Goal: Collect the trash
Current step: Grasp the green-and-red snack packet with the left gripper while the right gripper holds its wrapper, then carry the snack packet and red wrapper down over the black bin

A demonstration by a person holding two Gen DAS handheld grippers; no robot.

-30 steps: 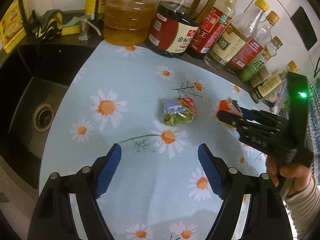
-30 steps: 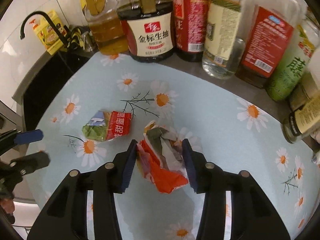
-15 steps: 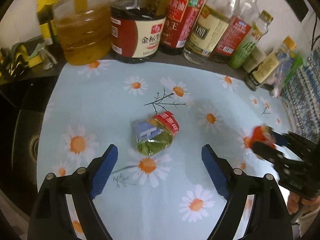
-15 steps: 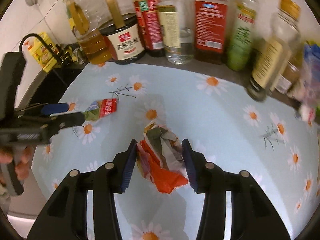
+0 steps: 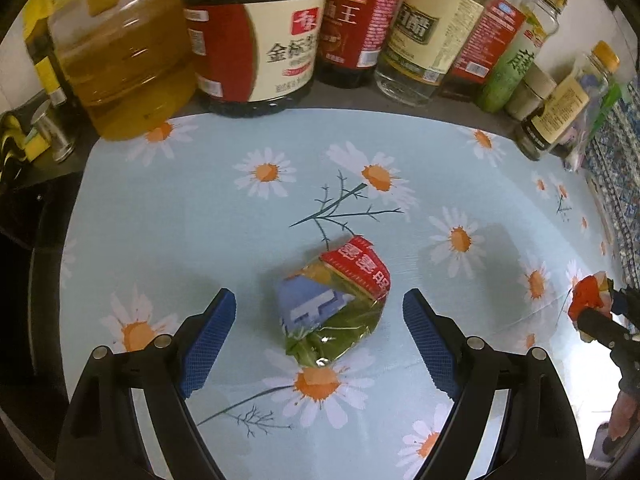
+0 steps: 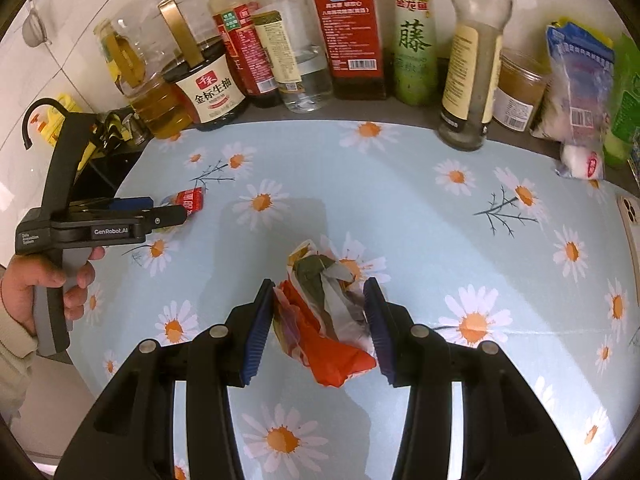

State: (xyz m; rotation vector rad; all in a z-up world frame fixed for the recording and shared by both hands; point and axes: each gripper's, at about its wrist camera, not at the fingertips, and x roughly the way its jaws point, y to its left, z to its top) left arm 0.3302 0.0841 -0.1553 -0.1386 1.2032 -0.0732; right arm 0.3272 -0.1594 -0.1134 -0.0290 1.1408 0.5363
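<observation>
While the left gripper is wide open around the packet on the cloth, it could slide toward 12 o'clock and be missed. If the right gripper, squeezing the wad, loosens, the wad will drop.

Along the back of my worktop stands a row of bottles: a big jug of yellow oil, a dark soy sauce jug with a red and white label touching it, then a red-labelled bottle and a clear vinegar bottle. Further right I see a green bottle and a tall, nearly empty bottle. A pale blue daisy-print cloth covers the worktop. A phone lies at its right edge, and plastic packets lean near the corner.
</observation>
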